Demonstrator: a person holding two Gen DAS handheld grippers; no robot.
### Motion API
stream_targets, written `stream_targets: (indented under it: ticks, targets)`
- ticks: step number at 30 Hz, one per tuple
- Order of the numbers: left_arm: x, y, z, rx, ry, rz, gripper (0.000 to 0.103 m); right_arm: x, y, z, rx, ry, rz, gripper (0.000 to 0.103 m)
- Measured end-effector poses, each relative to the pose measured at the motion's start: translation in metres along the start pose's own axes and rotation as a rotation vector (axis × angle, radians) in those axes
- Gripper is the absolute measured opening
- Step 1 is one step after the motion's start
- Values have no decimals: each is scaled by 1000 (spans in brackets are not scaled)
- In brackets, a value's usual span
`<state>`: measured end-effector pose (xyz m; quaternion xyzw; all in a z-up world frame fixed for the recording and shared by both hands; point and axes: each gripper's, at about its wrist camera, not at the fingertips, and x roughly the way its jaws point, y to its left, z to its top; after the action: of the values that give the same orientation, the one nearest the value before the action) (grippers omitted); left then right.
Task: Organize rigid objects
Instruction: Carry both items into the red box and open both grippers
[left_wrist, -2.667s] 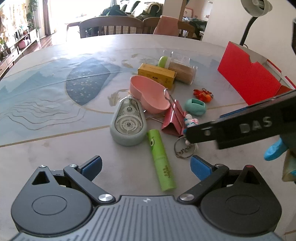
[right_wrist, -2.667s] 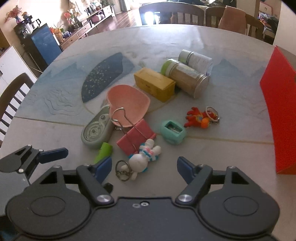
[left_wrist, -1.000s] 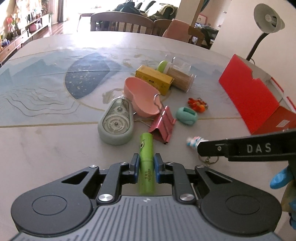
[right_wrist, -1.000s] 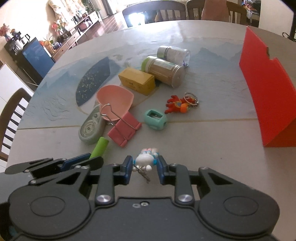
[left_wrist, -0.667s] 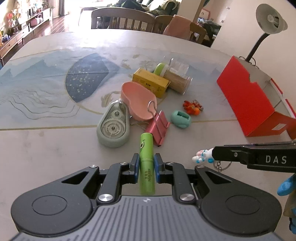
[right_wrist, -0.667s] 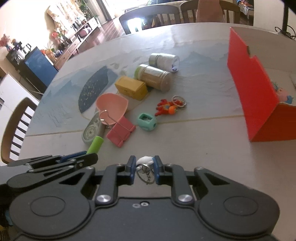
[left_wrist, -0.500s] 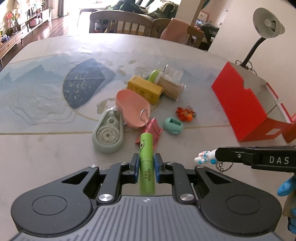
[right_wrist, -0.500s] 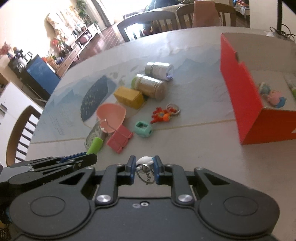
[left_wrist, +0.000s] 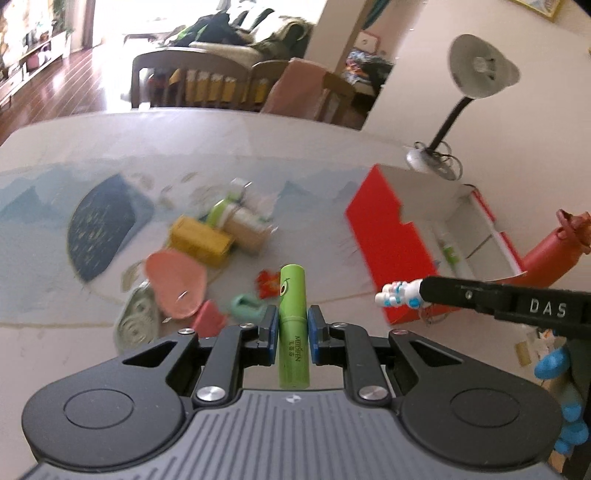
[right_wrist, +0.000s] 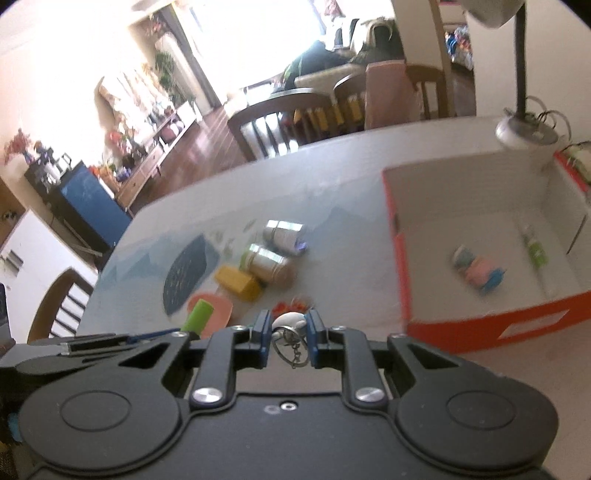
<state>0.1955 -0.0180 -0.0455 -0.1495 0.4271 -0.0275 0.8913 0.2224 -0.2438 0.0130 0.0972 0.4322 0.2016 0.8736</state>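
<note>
The left gripper (left_wrist: 291, 326) is clamped on a green tube (left_wrist: 293, 325), its blue pads (left_wrist: 269, 330) pressing both sides. The tube stands upright between them, its top well above the fingertips, a small face printed near the top. The right gripper (right_wrist: 287, 334) is closed on a small white toy figure (right_wrist: 289, 320) with a metal key ring (right_wrist: 290, 347) dangling below it. Seen from the left wrist, the figure (left_wrist: 399, 293) sticks out sideways from the right gripper's tip.

Both tools are held above a pale table (left_wrist: 258, 147) with a blue printed pattern. On it, blurred, lies a cluster: a pink dish (left_wrist: 175, 282), a yellow box (left_wrist: 201, 240), a jar on its side (left_wrist: 243, 230), a teal sharpener (left_wrist: 245, 306), a pink clip (left_wrist: 208, 323), a grey-green tape dispenser (left_wrist: 135, 325) and an orange toy (left_wrist: 267, 284).

To the right sits an open red box (right_wrist: 402, 258) with a white inside. It holds a blue-and-pink toy (right_wrist: 478, 271) and a small green tube (right_wrist: 533, 249). A desk lamp (left_wrist: 476, 79) stands behind the box.
</note>
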Motion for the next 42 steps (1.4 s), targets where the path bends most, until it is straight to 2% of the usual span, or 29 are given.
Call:
stream_targets:
  ticks: [8,19,24,32,42]
  targets:
    - [17,-54,28,69,-11,-28,16,-21,-45,24,17,-64,-38,19]
    - [52,-129,67,142,8,-76,16,-29,-117,39,57,-75,-70,19]
    - [84,-163,84,194,30,-79,16,-27,-148,44,72,-76,-87,19]
    - [148,-196,101,227,106,-66,16,-12,-190,46,71,-56,-130,18]
    - [220,-227,114,308,187,-8,16,17,-216,43,57,-7,-168,18]
